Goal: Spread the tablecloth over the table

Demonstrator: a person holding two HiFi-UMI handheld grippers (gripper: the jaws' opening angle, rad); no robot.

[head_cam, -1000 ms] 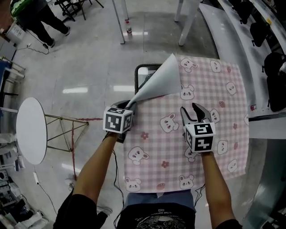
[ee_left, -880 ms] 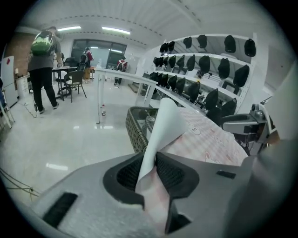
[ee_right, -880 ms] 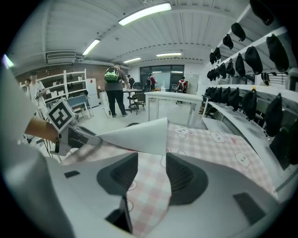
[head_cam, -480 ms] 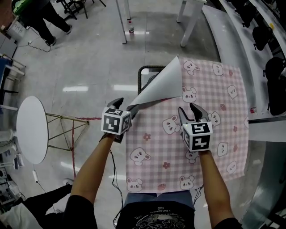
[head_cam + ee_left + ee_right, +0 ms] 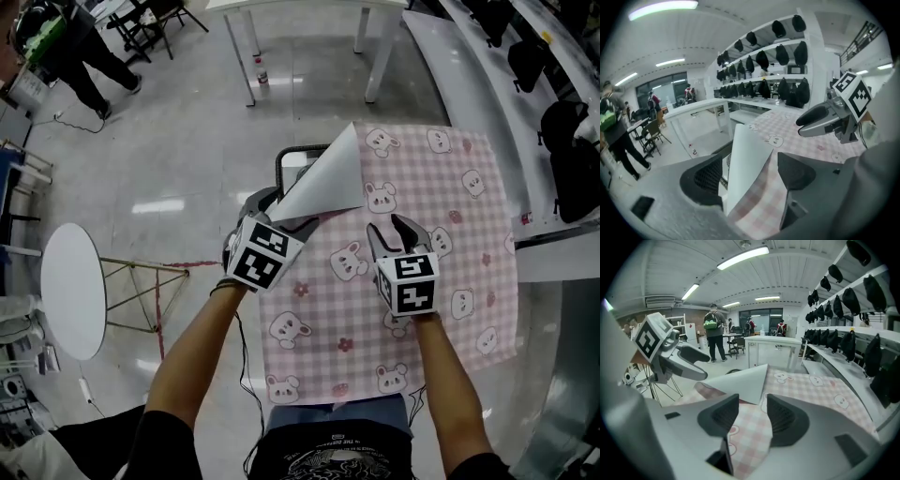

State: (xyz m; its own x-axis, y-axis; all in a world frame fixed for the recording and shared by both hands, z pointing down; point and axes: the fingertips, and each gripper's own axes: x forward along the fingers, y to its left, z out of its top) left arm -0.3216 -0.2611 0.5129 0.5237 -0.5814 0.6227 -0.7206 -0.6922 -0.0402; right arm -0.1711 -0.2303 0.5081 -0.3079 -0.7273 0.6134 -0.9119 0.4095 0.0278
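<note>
Left gripper (image 5: 279, 212): the jaws have just been opening and now stand spread wide. The folded-back corner (image 5: 328, 178) of the tablecloth (image 5: 441, 206) stands between them, white underside out. No pad presses on it. In the left gripper view it sits close by one jaw with a clear gap to the other, so you have no grip on it.

Right gripper (image 5: 392, 230): the jaws are apart with nothing pinched. It's angled down over the middle of the cloth, just right of the fold. My read is that you park it there to stop the sheet sliding while the left works the corner. I can't tell whether it actually touches the fabric.

Cloth position: it fills the centre-right of the head view, pink check with bunnies, mostly flat. The near edge hangs at bottom centre, by your body. Only the upper-left corner is wrong. It's turned back diagonally, with its tip pointing to the top centre of the frame.

The flap stays propped up with nothing gripping it, so the material looks stiff, probably coated. It won't drop flat without help.

A dark-rimmed surface (image 5: 292, 161) shows at the flap's left, uncovered. That's probably the table edge, but I'm not sure.

What's left, I reckon, is to re-pinch near the flap's tip and swing it out to the upper left over that dark rim. Pull too hard and the whole sheet may skew.
</note>
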